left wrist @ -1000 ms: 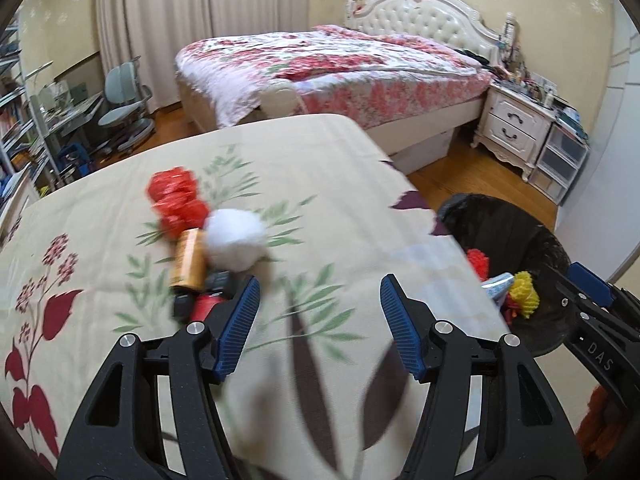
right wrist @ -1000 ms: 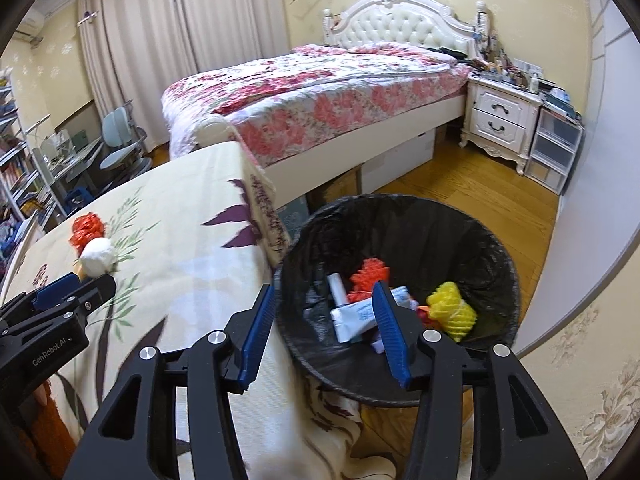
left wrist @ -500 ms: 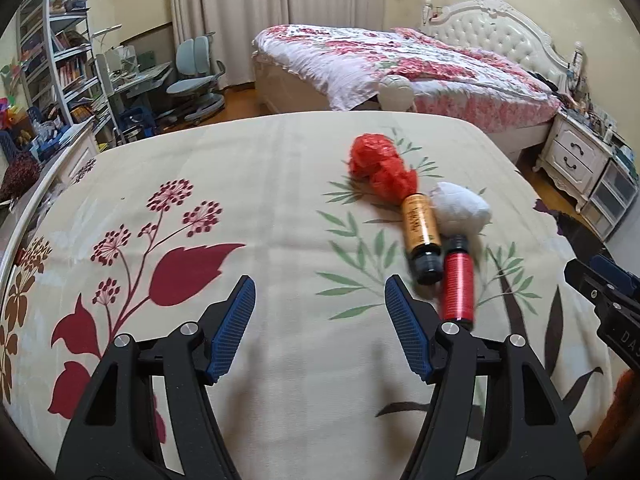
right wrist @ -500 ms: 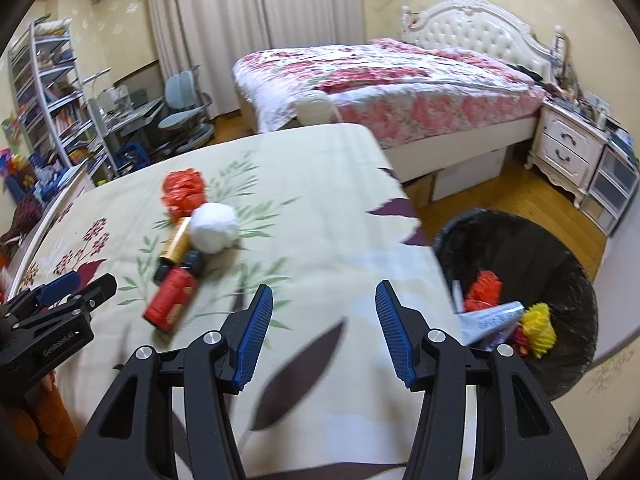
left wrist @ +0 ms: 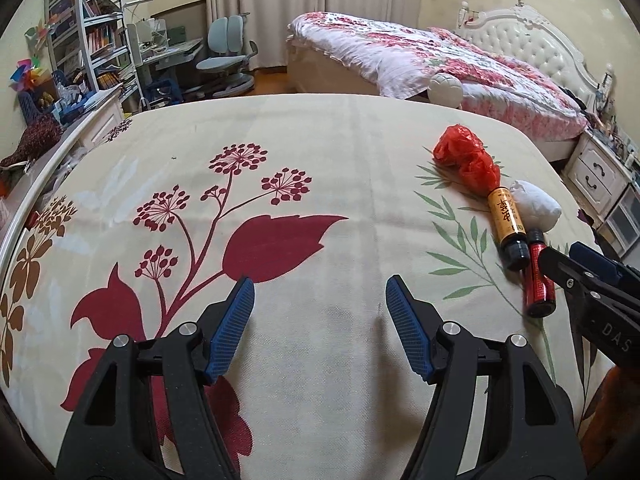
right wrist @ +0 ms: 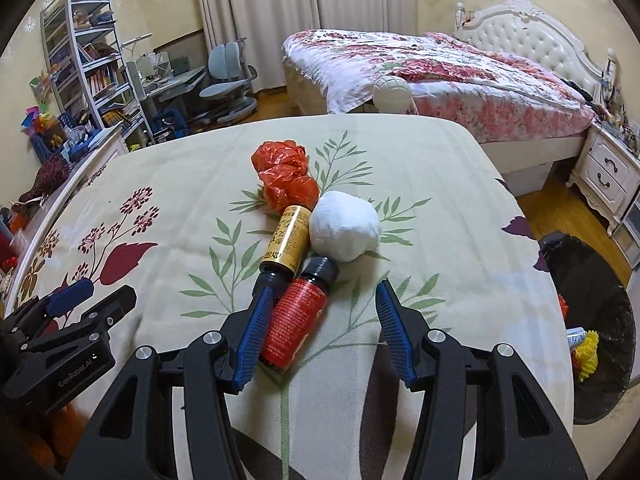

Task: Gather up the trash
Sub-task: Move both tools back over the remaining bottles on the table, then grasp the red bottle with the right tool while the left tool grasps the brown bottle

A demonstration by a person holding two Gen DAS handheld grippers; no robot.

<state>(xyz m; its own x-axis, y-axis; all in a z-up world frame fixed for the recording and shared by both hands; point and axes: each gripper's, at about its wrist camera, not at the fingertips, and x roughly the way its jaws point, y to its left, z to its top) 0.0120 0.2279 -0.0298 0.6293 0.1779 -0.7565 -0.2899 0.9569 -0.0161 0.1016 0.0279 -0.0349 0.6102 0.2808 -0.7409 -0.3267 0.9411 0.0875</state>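
Two grippers tilt down over the floral tablecloth (left wrist: pixel 320 152). Left gripper (left wrist: pixel 320 328) hangs spread, its jaws having just been opening over bare cloth. Right gripper (right wrist: pixel 318 330), fingers apart, has the red bottle (right wrist: pixel 296 322) lying between them, unpinched, beside the gold bottle (right wrist: pixel 286 240).

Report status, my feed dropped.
Both grippers open, empty. Right gripper over red bottle. Left gripper over bare cloth. Nothing in the way.
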